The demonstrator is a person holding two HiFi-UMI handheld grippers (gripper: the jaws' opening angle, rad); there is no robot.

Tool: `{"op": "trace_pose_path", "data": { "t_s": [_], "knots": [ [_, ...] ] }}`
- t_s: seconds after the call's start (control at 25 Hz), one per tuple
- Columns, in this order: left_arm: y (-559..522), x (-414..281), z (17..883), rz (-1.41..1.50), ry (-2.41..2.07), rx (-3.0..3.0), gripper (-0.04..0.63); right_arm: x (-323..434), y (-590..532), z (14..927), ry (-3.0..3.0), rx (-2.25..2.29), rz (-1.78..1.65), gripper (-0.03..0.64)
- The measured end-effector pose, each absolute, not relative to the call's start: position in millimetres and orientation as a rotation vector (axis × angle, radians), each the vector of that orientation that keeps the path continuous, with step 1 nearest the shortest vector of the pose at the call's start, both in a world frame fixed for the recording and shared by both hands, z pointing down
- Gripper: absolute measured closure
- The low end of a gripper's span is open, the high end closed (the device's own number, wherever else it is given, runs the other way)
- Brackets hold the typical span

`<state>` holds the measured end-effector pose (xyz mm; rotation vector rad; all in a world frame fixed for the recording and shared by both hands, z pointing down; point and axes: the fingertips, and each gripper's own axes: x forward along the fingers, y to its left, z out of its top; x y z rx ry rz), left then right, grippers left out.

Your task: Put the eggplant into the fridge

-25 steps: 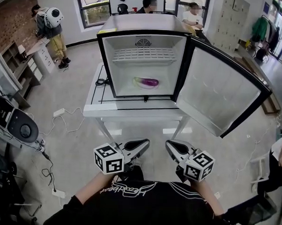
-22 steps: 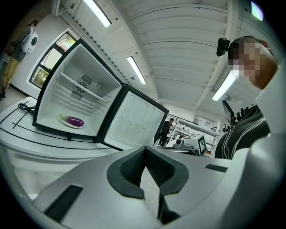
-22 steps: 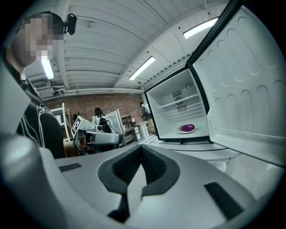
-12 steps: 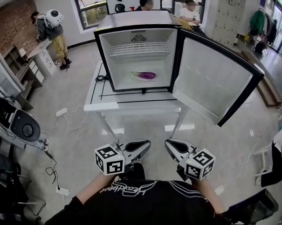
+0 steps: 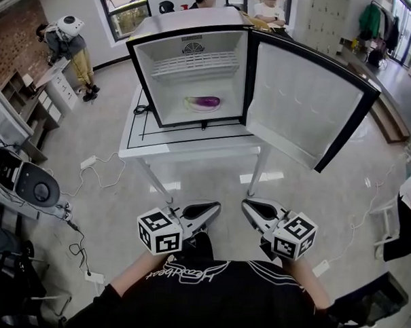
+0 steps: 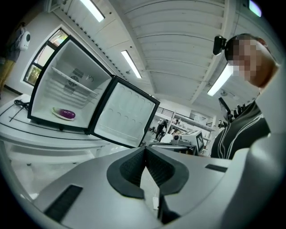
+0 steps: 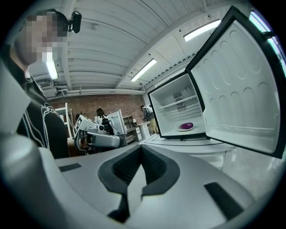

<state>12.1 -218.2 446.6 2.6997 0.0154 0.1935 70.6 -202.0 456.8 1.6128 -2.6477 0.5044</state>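
A purple eggplant (image 5: 208,101) lies on a white plate (image 5: 191,105) on the floor of the small fridge (image 5: 144,79), whose door (image 5: 303,106) stands wide open to the right. The eggplant (image 6: 68,114) shows in the left gripper view and the eggplant (image 7: 186,125) in the right gripper view, far off in both. My left gripper (image 5: 214,209) and right gripper (image 5: 248,208) hang close to my chest, well back from the fridge. Both are shut with nothing between the jaws.
The fridge stands on a white table (image 5: 185,152) with thin legs. Cables (image 5: 100,172) and a power strip (image 5: 85,163) lie on the floor to the left. Machines (image 5: 21,179) crowd the left edge. People (image 5: 61,41) stand at the back.
The fridge and table have shifted farther away and up-left in the head view as I backed off. Both grippers stay shut near my chest. The eggplant has not moved.
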Motion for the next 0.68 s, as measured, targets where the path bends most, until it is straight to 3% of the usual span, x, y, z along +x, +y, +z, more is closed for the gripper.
{"op": "trace_pose_path", "data": {
  "t_s": [0.68],
  "knots": [
    [-215, 15, 461, 0.210, 0.045, 2.653, 0.588, 72, -193, 476, -2.604, 1.593, 0.534, 0.611]
  ]
}}
